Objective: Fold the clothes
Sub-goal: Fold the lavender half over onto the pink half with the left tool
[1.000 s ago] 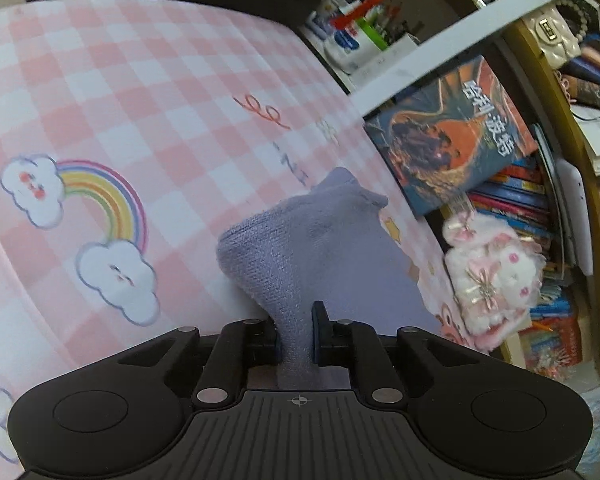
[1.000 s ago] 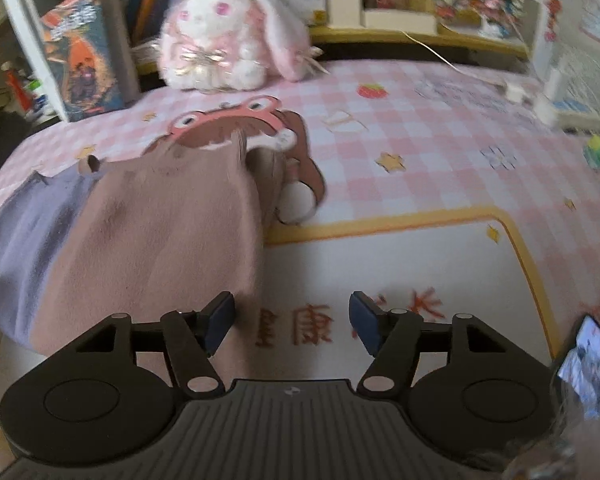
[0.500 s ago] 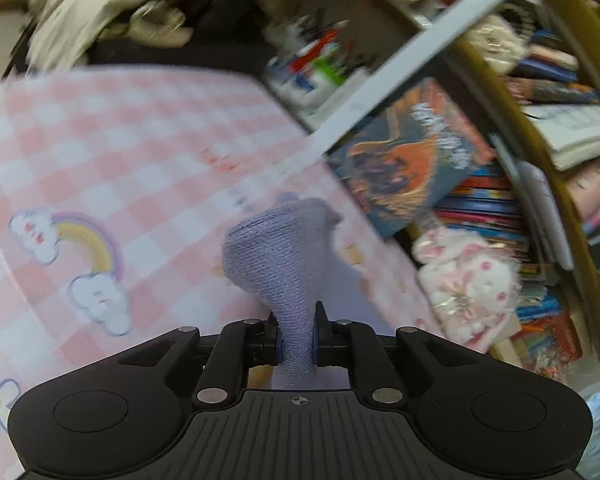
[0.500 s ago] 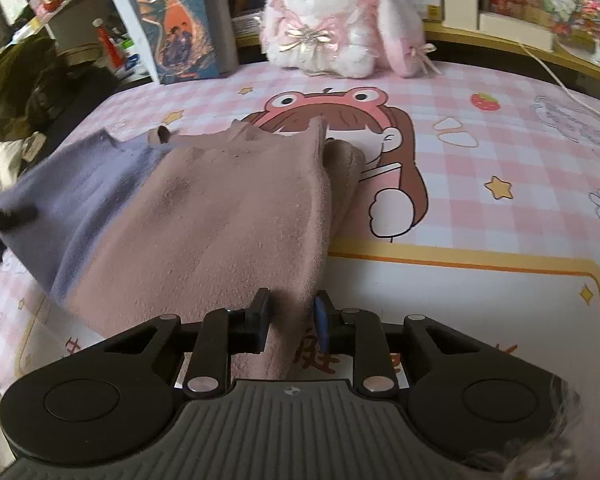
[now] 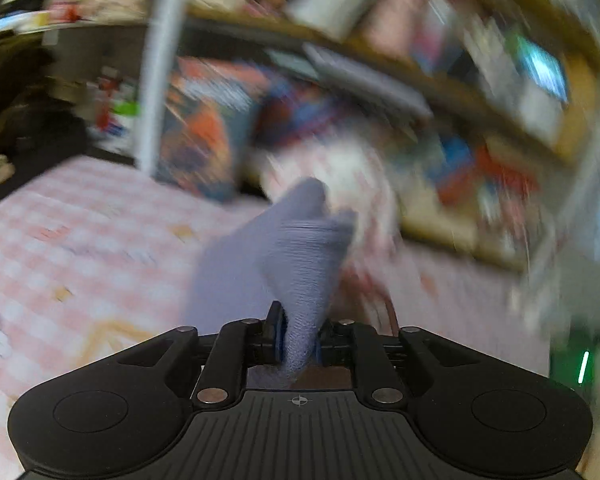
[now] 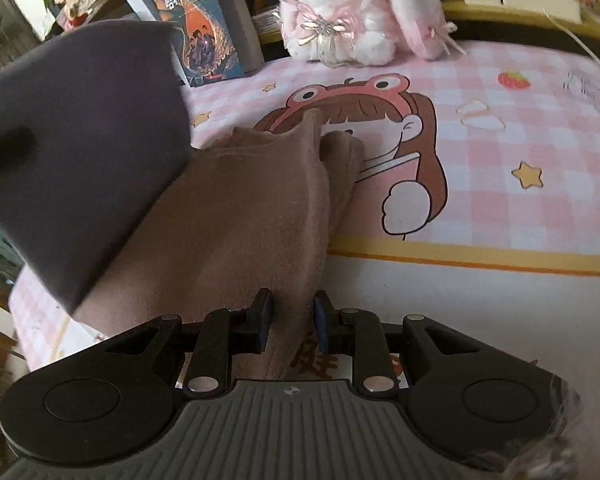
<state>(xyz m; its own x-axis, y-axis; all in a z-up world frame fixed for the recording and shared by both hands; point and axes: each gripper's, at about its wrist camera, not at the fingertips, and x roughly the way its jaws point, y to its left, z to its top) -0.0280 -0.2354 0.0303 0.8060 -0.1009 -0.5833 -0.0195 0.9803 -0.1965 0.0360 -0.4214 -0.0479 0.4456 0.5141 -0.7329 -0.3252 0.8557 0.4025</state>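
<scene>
A two-tone knit garment lies on the pink checked mat (image 6: 540, 92). Its purple end (image 5: 292, 256) is pinched in my left gripper (image 5: 298, 338), which is shut on it and holds it raised off the mat; that view is badly motion-blurred. In the right wrist view the raised purple end (image 6: 80, 152) hangs dark at the left above the dusty-pink part (image 6: 240, 220). My right gripper (image 6: 290, 320) is shut on the near edge of the pink part, low by the mat.
A white and pink plush rabbit (image 6: 352, 8) sits at the mat's far edge. A blue book (image 6: 204, 28) leans beside it against a white shelf post. Crowded bookshelves stand behind. A cartoon girl print (image 6: 412, 148) shows beside the garment.
My left gripper has lifted the purple end up and swung it over towards the pink part. My right gripper has closed on the pink edge, which was free a second ago.
</scene>
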